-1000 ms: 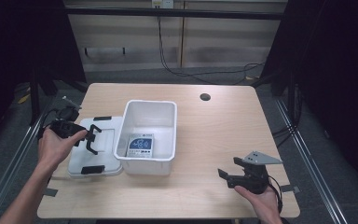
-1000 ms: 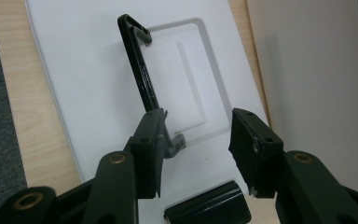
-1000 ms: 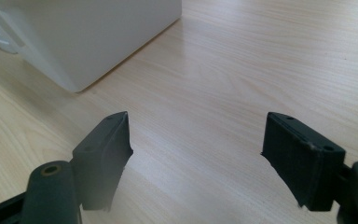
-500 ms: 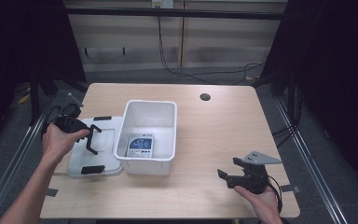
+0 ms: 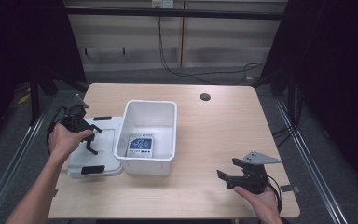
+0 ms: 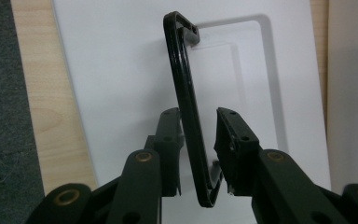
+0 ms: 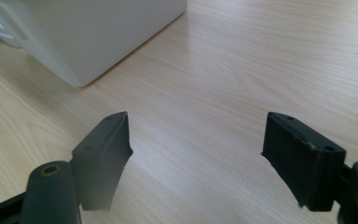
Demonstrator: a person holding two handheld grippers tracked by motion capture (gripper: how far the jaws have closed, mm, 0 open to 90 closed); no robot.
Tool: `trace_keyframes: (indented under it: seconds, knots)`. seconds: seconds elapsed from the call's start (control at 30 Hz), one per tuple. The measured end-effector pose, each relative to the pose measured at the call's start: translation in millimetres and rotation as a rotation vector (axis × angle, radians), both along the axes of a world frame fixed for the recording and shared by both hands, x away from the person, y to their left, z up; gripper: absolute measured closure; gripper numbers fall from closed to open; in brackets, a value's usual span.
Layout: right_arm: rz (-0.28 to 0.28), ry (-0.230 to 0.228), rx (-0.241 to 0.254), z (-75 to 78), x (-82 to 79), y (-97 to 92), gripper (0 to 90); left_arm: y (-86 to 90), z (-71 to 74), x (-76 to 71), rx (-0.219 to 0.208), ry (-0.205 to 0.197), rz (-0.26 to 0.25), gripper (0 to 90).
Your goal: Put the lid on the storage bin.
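Left tongs point(image 6: 198, 135) over white lid point(image 5: 103, 140), jaws just been closing astride raised black handle point(image 6: 186, 102); left pad touching, right pad apart, so no grip yet. Lid flat on desk point(image 5: 223, 121) beside bin point(image 5: 149, 133). Right tongs point(image 7: 198, 158) released, idle.

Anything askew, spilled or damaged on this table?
Nothing spilled or visibly damaged. The one oddity: the lid lies flat beside the bin with its black handle raised off the lid's surface, standing between the left gripper's jaws, which have just been closing. The right gripper hangs open.
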State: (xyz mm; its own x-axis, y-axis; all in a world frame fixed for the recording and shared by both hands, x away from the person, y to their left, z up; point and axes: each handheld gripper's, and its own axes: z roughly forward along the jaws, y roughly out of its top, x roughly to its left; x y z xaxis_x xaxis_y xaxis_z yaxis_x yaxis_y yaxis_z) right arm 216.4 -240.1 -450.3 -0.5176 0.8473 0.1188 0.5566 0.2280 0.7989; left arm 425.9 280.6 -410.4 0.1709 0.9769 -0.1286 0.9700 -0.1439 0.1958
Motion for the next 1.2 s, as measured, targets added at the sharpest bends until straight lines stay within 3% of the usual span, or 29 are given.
trace_keyframes:
  seconds: [0.07, 0.37, 0.47, 0.63, 1.03, 1.2]
  knots:
    - [0.001, 0.001, -0.001, -0.1, 0.0, 0.4, 22.7, -2.7, -0.7, 1.1, 0.002, 0.005, -0.017, 73.3]
    - [0.002, 0.009, -0.003, -0.5, -0.1, 0.6, 22.7, -6.7, -4.7, 6.0, 0.013, 0.020, 0.008, 79.7]
    - [0.002, 0.017, -0.004, -1.5, 0.7, 0.8, 23.0, -8.5, -5.5, 7.9, -0.001, 0.030, 0.027, 80.2]
    - [0.006, 0.021, -0.009, -2.0, 0.5, 1.3, 23.0, -12.6, -9.3, 10.4, 0.020, 0.046, 0.032, 80.0]
    - [0.000, 0.025, -0.004, -2.1, 0.9, 1.0, 22.9, -11.4, -7.8, 11.0, 0.023, 0.058, 0.056, 84.8]
    - [0.000, 0.027, -0.003, -2.2, 1.0, 1.2, 22.9, -9.5, -4.6, 9.7, 0.017, 0.040, 0.063, 84.8]
